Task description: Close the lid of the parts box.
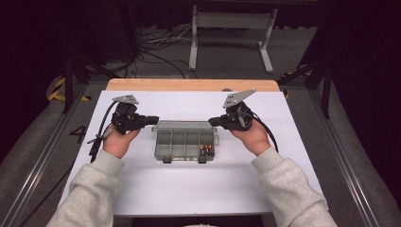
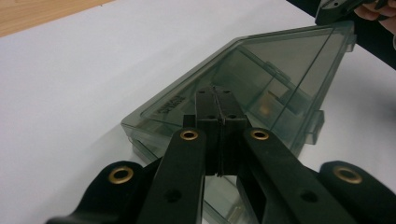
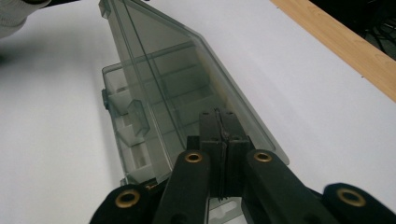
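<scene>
A white counter [image 1: 189,189] filled our view. At its middle lay a clear compartment box [image 1: 184,142], long axis left to right. We held the left gripper [image 1: 153,119] and right gripper [image 1: 212,121] at its far corners, both sets of fingers pressed shut, empty, about equally near.

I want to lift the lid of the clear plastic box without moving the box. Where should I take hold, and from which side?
Probably the two dark latches on the box's near long edge, coming from the person's side. The lid seems hinged at the far edge, so it should swing up from there. Both tools, left and right, are shut at the far corners.
</scene>
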Tool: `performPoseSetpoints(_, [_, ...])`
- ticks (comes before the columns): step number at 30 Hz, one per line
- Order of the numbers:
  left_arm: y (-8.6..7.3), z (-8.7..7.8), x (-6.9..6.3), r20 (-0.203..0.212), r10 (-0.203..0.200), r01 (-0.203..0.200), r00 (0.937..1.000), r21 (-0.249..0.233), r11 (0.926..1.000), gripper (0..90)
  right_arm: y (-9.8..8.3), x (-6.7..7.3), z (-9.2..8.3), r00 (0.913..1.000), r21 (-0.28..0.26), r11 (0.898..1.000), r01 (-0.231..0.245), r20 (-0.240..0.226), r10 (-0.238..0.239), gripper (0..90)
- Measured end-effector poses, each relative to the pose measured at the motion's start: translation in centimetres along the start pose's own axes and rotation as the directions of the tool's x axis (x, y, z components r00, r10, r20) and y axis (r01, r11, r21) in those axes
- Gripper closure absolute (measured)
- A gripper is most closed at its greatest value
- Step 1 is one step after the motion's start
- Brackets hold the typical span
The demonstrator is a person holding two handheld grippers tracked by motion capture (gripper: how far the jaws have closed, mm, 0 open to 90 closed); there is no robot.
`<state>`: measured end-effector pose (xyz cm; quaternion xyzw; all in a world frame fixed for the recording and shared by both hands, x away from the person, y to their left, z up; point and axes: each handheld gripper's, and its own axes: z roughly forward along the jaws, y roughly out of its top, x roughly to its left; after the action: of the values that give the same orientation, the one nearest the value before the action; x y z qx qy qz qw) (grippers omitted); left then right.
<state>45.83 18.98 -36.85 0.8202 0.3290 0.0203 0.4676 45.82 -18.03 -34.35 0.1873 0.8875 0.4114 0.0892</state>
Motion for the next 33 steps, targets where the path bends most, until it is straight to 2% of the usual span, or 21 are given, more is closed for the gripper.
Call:
performPoseSetpoints(6, [-0.3,-0.5,-0.9,0.025,0.019,-0.019,0.9995,0.010,0.9998,89.6,-0.3,0.7,0.0,0.9998,0.018,1.000,0.015,-0.013,-0.015,90.0])
performPoseSetpoints(7, [-0.4,-0.5,-1.0,0.030,0.033,-0.034,0.9990,0.012,0.9994,89.6,-0.3,0.8,-0.1,0.9998,0.020,1.000,0.014,-0.015,-0.014,90.0])
performPoseSetpoints(12, [-0.6,-0.5,-1.5,0.034,0.042,-0.043,0.9985,0.032,0.9986,89.6,-0.6,1.3,0.0,0.9997,0.039,0.999,0.015,-0.021,-0.014,90.0])
performPoseSetpoints(17, [-0.9,-0.5,-1.9,0.042,0.071,-0.073,0.9966,0.052,0.9960,89.6,-0.9,1.7,0.0,0.9996,0.055,0.998,0.014,-0.025,-0.013,90.0])
performPoseSetpoints(27, [-1.6,0.3,-2.2,0.065,0.068,-0.074,0.9955,0.095,0.9927,89.6,-1.4,2.1,0.7,0.9991,0.104,0.995,0.008,-0.041,-0.004,90.0])
performPoseSetpoints(33, [-2.0,0.8,-2.3,0.064,0.085,-0.093,0.9943,0.123,0.9881,89.6,-1.7,2.3,1.2,0.9989,0.122,0.993,0.010,-0.046,-0.004,90.0])
